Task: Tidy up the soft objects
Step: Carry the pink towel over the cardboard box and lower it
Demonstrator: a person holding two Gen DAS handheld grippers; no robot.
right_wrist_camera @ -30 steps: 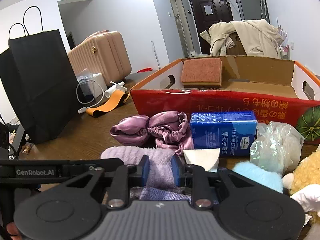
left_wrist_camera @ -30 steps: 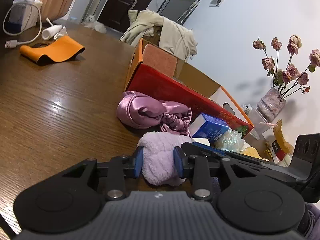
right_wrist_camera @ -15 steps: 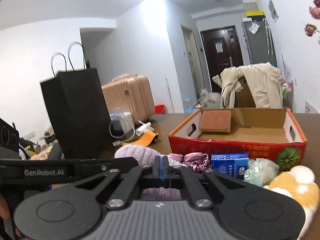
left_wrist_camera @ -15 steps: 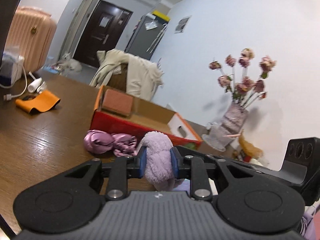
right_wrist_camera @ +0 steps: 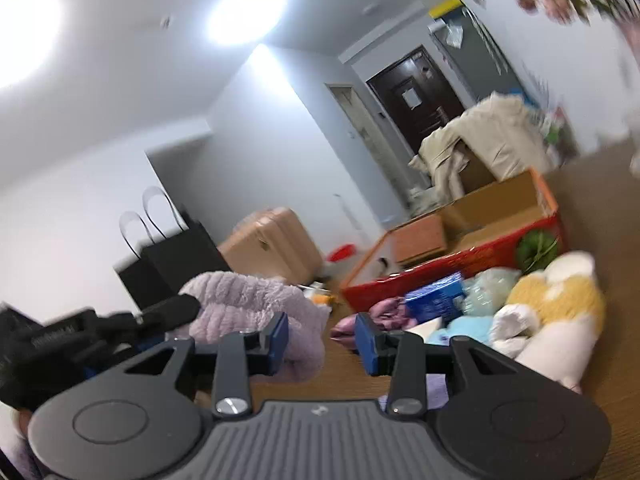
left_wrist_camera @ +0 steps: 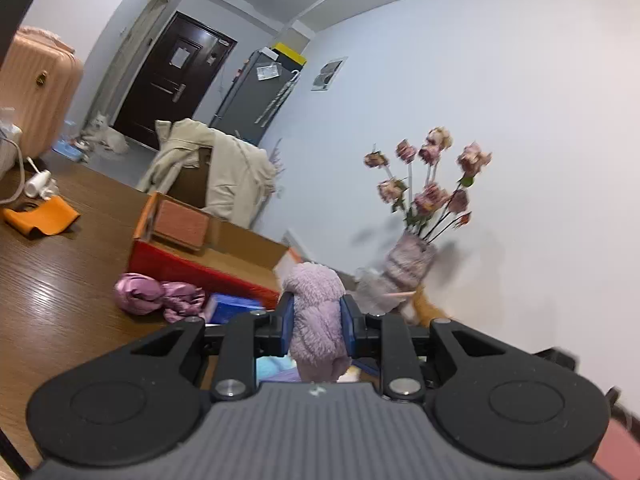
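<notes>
The left gripper [left_wrist_camera: 316, 316] pinches the fluffy lilac cloth [left_wrist_camera: 316, 316] between its blue fingers [left_wrist_camera: 286, 318], lifted clear of the worktop [left_wrist_camera: 60, 300]. The right gripper [right_wrist_camera: 322, 340] has its fingers spread around nothing, just beside the cloth. The red cardboard box [right_wrist_camera: 480, 236] sits beyond the pile of soft items.

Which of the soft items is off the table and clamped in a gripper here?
The fluffy lilac cloth, pinched by the left gripper. The satin purple cloth and yellow plush toy lie on the table.
</notes>
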